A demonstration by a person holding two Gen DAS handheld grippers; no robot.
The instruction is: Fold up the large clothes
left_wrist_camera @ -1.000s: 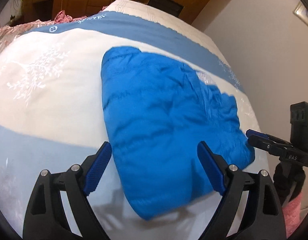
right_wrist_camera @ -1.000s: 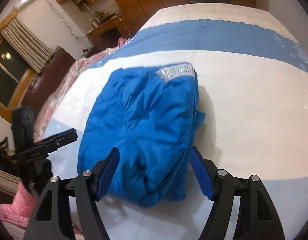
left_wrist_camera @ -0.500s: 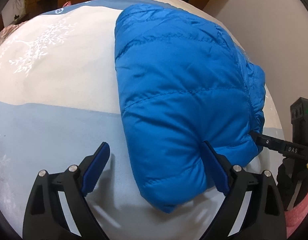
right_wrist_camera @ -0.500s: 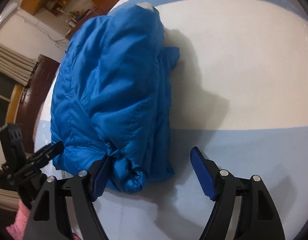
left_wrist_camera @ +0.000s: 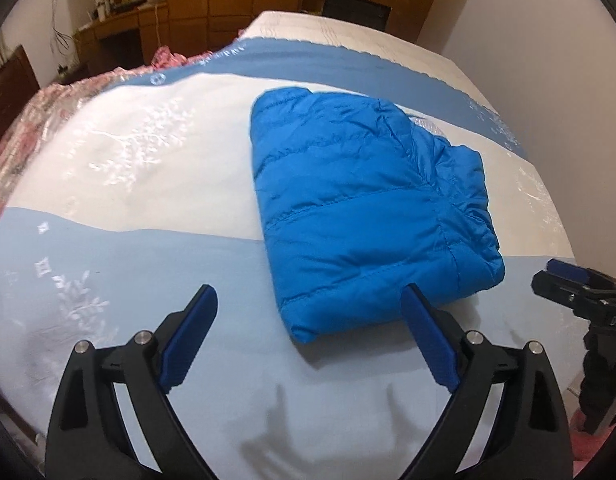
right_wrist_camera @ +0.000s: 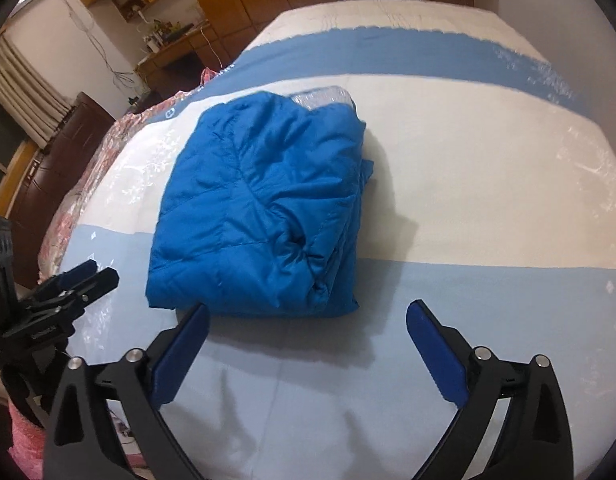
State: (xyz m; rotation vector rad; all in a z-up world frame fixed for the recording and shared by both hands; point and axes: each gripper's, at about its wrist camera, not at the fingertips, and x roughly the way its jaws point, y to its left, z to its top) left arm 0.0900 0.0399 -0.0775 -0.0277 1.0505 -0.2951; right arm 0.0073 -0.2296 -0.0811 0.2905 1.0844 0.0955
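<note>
Jacket (left_wrist_camera: 368,216) lies folded on bed (left_wrist_camera: 127,248). Left gripper (left_wrist_camera: 308,312) and right gripper (right_wrist_camera: 305,326) released, clear of jacket. Judgement: press bundle flat, square loose edge.

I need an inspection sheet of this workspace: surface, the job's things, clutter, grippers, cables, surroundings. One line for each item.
Surface: bed cover with white and blue bands, slightly wrinkled.
Job's things: blue padded jacket folded into a compact bundle, lying flat on the cover, a silver lining patch showing at its far edge.
Clutter: pink floral cloth along the far left edge of the bed.
Grippers: left gripper and right gripper, jaws wide open, empty, near the jacket's close edge.
Cables: thin wires on the wall near the desk.
Surroundings: wooden wardrobes, curtain.
</note>
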